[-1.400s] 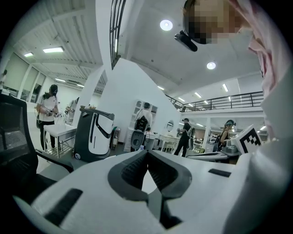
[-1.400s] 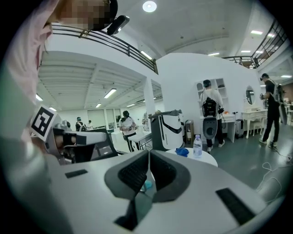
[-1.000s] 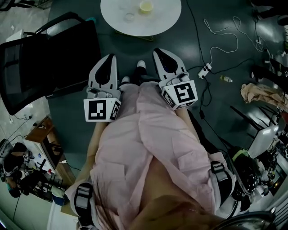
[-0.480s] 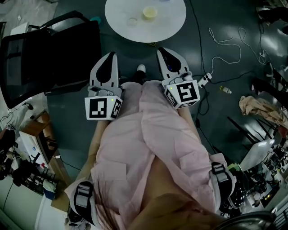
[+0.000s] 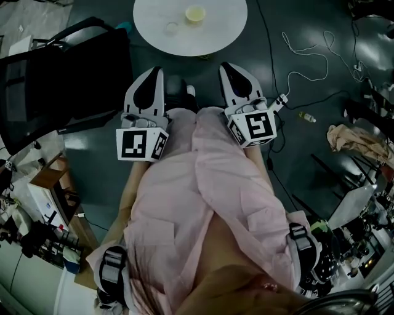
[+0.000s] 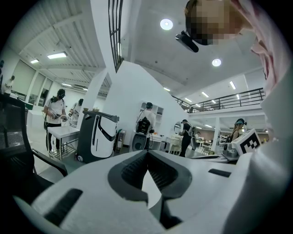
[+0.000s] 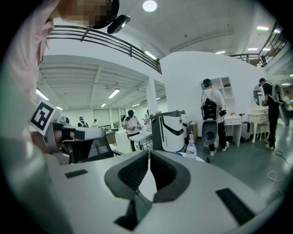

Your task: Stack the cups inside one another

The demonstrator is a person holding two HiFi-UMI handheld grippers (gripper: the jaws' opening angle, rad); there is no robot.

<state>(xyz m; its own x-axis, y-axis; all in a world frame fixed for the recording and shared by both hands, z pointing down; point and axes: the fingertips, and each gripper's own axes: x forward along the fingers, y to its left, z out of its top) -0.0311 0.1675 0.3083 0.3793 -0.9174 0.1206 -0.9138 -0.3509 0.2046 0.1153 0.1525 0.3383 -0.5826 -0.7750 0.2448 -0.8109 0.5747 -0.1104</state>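
Observation:
A round white table (image 5: 212, 38) stands ahead of me in the head view. Two small cups rest on it apart from each other: a pale yellow cup (image 5: 195, 13) and a clear cup (image 5: 172, 27) to its left. My left gripper (image 5: 155, 72) and right gripper (image 5: 228, 66) are held side by side in front of my body, short of the table's near edge, and point toward it. Both are shut with nothing between the jaws; the left gripper (image 6: 147, 152) and the right gripper (image 7: 149, 152) show their tips meeting in their own views.
A black chair (image 5: 55, 80) stands close on the left. Cables and a power strip (image 5: 280, 101) lie on the dark floor to the right, with a small bottle (image 5: 309, 117) and a crumpled cloth (image 5: 357, 136). Several people and a white machine (image 7: 171, 130) stand farther off.
Both grippers have moved forward together toward the round table, still side by side. Their jaws have stayed shut and empty.

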